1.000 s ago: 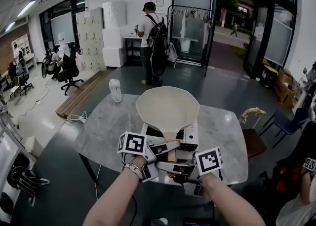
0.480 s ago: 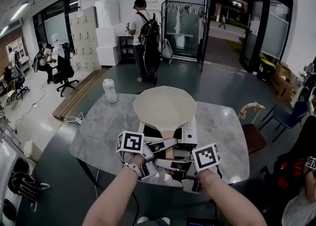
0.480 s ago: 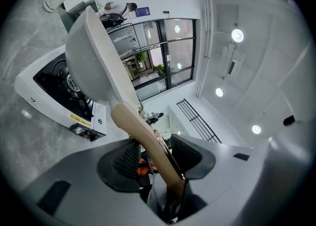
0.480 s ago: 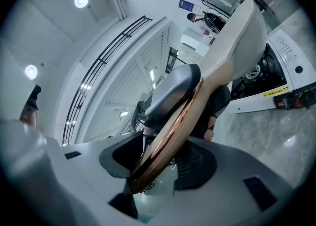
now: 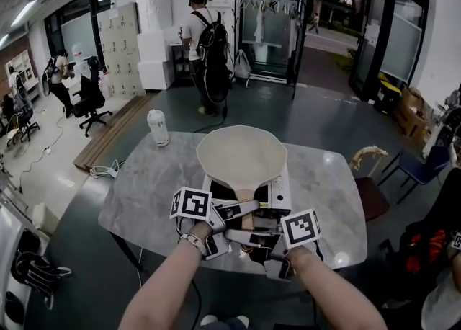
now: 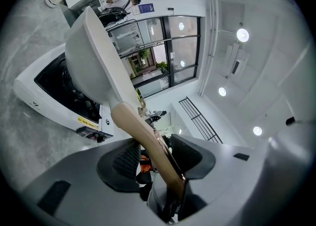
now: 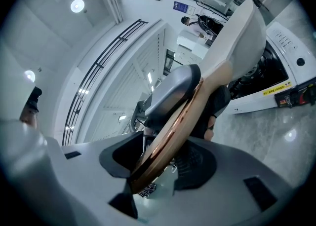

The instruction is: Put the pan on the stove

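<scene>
Probably front-heavy and stiff, the pan (image 5: pixel 241 157) hangs over the stove (image 5: pixel 279 193), left gripper (image 6: pixel 158 161) and right gripper (image 7: pixel 163 158) both clamped on its smooth handle (image 6: pixel 143 131), the sensible hold.

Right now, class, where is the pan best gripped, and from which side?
By its handle, from the near side. It is a slim bar sticking out toward the person, while the bowl is too wide for jaws. The left gripper and right gripper are shut on it there.
</scene>
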`<state>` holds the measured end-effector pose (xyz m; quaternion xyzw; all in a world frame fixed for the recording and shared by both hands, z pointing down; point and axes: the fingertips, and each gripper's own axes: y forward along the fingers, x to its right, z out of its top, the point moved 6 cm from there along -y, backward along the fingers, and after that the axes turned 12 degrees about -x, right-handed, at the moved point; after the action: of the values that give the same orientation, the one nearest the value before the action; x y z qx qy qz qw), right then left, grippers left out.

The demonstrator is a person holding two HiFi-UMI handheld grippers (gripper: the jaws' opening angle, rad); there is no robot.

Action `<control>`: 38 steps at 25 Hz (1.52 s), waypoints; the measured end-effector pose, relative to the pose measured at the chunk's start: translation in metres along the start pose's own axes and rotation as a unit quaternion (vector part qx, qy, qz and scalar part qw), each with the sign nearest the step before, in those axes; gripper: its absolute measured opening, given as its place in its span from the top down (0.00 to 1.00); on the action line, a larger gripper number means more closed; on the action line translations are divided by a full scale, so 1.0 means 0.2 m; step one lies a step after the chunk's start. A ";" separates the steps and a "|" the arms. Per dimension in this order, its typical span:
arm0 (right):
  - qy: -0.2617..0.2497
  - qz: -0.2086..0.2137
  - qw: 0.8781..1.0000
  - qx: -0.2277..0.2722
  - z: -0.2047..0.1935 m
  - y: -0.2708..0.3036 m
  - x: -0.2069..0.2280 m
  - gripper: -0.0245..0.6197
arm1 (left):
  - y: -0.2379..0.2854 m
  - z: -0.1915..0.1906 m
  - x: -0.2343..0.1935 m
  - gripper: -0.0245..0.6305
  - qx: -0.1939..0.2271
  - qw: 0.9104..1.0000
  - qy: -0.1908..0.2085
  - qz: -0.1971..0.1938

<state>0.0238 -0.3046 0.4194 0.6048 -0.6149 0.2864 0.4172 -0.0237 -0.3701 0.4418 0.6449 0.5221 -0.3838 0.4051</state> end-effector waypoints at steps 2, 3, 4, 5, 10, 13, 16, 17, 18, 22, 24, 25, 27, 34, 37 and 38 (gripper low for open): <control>0.001 -0.002 1.000 0.000 0.01 0.00 0.03 0.65 | 0.00 0.01 -0.02 0.65 -0.002 1.000 -0.001 -0.001; 0.003 -0.004 1.000 0.000 0.01 0.00 0.04 0.65 | 0.00 0.01 -0.04 0.65 -0.003 1.000 -0.002 -0.001; 0.004 -0.005 1.000 0.001 0.01 0.01 0.05 0.65 | 0.00 0.02 -0.05 0.65 -0.004 1.000 -0.003 -0.001; 0.006 -0.006 1.000 0.002 0.02 0.01 0.06 0.65 | 0.00 0.02 -0.06 0.65 -0.005 1.000 -0.005 -0.002; 0.013 -0.001 1.000 0.007 0.02 0.03 0.10 0.65 | 0.01 0.03 -0.11 0.65 -0.011 1.000 -0.008 -0.004; 0.011 0.000 1.000 0.010 0.02 0.03 0.12 0.65 | 0.02 0.04 -0.12 0.65 -0.013 1.000 -0.008 -0.008; 0.007 -0.001 1.000 0.003 0.03 0.04 0.14 0.65 | 0.01 0.04 -0.15 0.65 -0.016 1.000 -0.008 -0.003; 0.008 -0.001 1.000 0.000 0.02 0.05 0.15 0.65 | 0.01 0.04 -0.15 0.65 -0.017 1.000 -0.007 -0.004; 0.011 -0.001 1.000 -0.001 0.02 0.05 0.15 0.66 | 0.00 0.04 -0.16 0.65 -0.017 1.000 -0.007 -0.006; 0.021 -0.001 1.000 0.002 0.00 0.07 0.16 0.66 | -0.01 0.02 -0.17 0.65 -0.023 1.000 -0.004 -0.008; 0.020 -0.003 1.000 0.006 0.00 0.06 0.16 0.66 | -0.01 0.03 -0.17 0.65 -0.025 1.000 -0.004 -0.008; 0.020 -0.004 1.000 0.007 0.00 0.06 0.17 0.66 | 0.00 0.03 -0.17 0.65 -0.025 1.000 -0.004 -0.009; 0.021 -0.003 1.000 0.008 0.00 0.07 0.16 0.66 | -0.01 0.02 -0.17 0.65 -0.024 1.000 -0.004 -0.010; 0.028 -0.006 1.000 0.002 -0.05 0.10 0.18 0.65 | -0.02 -0.01 -0.18 0.65 -0.038 0.999 0.016 0.000; 0.032 -0.003 0.999 0.000 -0.07 0.11 0.21 0.63 | -0.01 -0.03 -0.21 0.65 -0.047 0.999 0.020 0.009; 0.033 -0.003 0.999 0.000 -0.08 0.11 0.22 0.63 | -0.01 -0.04 -0.22 0.65 -0.048 0.999 0.021 0.011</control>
<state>0.0072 -0.3109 0.4675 0.5970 -0.5991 0.3049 0.4378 -0.0325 -0.3782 0.4840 0.6379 0.5414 -0.3403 0.4291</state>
